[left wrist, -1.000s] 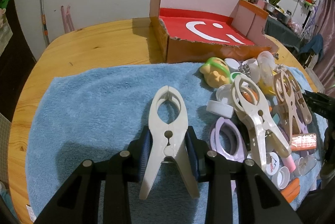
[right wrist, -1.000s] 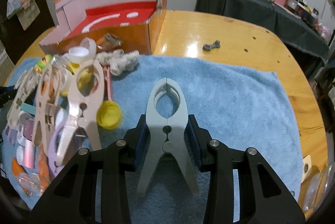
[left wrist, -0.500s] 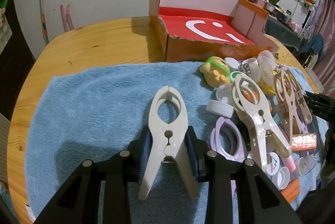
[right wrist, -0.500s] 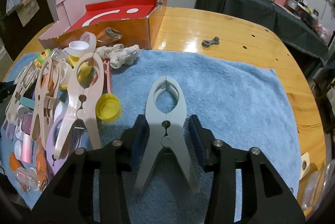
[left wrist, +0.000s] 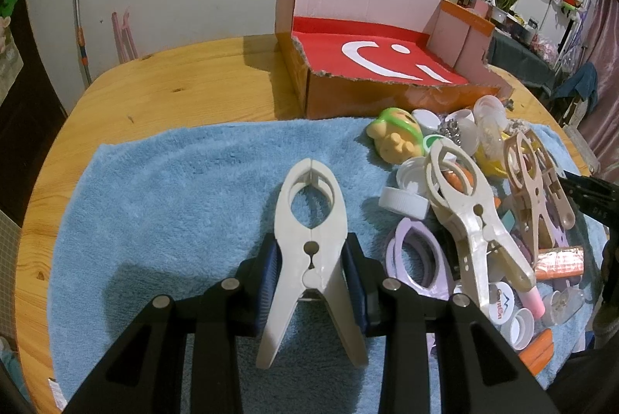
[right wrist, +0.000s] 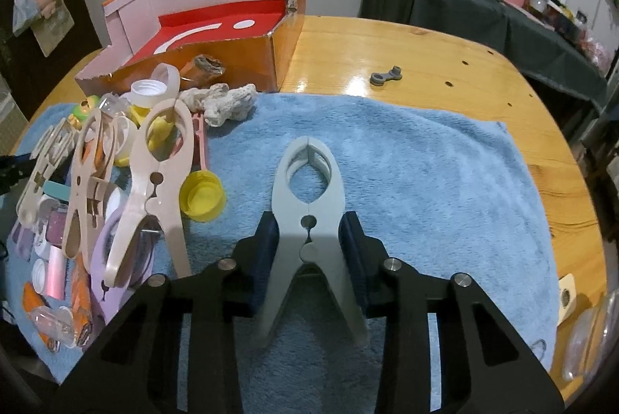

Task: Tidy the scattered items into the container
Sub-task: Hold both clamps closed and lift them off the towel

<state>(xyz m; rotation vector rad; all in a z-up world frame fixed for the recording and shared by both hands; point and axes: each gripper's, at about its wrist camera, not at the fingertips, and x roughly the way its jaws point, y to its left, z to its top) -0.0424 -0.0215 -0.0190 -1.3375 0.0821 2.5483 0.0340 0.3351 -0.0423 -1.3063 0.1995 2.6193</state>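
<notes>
Varnished pine glows under a fluffy blue towel point(left wrist: 162, 189) spread across the table point(left wrist: 185, 77), and beyond it sits the torn cardboard box point(left wrist: 387, 65), orange outside, red inside with a white smile printed on its floor.

On my left feed, the left tool point(left wrist: 311, 269) is clamped on a cream clip point(left wrist: 310, 232), a smooth hard-plastic spring clamp with an oval opening near its closed tip. Its long axis runs straight ahead of the tool, tip pointing away, splayed handles back toward the camera. Just to the tool's right lies the heap: a beige clip point(left wrist: 470, 209), a lilac clip point(left wrist: 418, 255), a white cap point(left wrist: 402, 201) and a rubbery yellow toy point(left wrist: 396, 139).

On my right feed, the right tool point(right wrist: 309, 247) has its blue pads pressed against a grey clip point(right wrist: 308, 216) of the same shape, matte, tip likewise pointing away along the tool's line. To its left lie a yellow cap point(right wrist: 203, 195) and a knobbly white lump point(right wrist: 228, 102); ahead and to the right, on bare wood, a small grey part point(right wrist: 385, 76).

Compared with half a second ago, the right pads have closed in on the grey clip; the left view is practically unchanged.
</notes>
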